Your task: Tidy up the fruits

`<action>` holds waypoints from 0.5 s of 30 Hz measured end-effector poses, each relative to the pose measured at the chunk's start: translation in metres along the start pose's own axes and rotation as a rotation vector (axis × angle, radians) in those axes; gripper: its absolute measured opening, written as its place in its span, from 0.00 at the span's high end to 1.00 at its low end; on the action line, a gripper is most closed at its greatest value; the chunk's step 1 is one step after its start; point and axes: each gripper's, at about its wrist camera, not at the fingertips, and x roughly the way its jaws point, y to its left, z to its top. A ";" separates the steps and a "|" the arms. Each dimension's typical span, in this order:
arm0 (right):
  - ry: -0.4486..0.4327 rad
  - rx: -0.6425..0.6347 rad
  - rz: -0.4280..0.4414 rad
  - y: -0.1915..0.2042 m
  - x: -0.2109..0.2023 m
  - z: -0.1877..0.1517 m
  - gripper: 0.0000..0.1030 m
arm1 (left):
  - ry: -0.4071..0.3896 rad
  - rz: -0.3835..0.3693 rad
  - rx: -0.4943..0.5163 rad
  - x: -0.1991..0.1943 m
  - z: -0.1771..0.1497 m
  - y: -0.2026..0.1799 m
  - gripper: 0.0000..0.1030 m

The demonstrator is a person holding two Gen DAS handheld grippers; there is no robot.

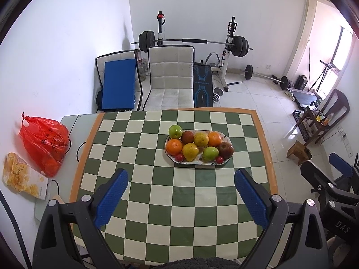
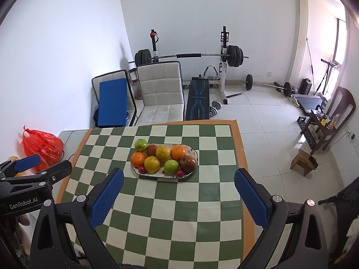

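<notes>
Desk (image 1: 139,213) w/ green-white checked cloth is seen below both tools. Oval plate (image 1: 197,161) is set near the far middle of the cloth, loaded w/ fruit: 2 oranges, 2 yellow citrus, 2 green apples, 2 dark red apples, 2 small red fruits. Left tool (image 1: 181,179) is held spread, nothing btwn fingers, well short of plate. Right tool (image 2: 179,178) likewise spread & empty.
</notes>
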 end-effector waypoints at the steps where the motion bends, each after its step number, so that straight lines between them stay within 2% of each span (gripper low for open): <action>1: 0.004 0.004 -0.004 -0.001 0.006 -0.001 0.02 | 0.000 0.009 0.001 0.005 0.001 0.001 0.06; 15: 0.056 0.021 -0.062 -0.004 0.098 0.000 0.02 | 0.003 0.078 -0.006 0.075 0.012 0.016 0.06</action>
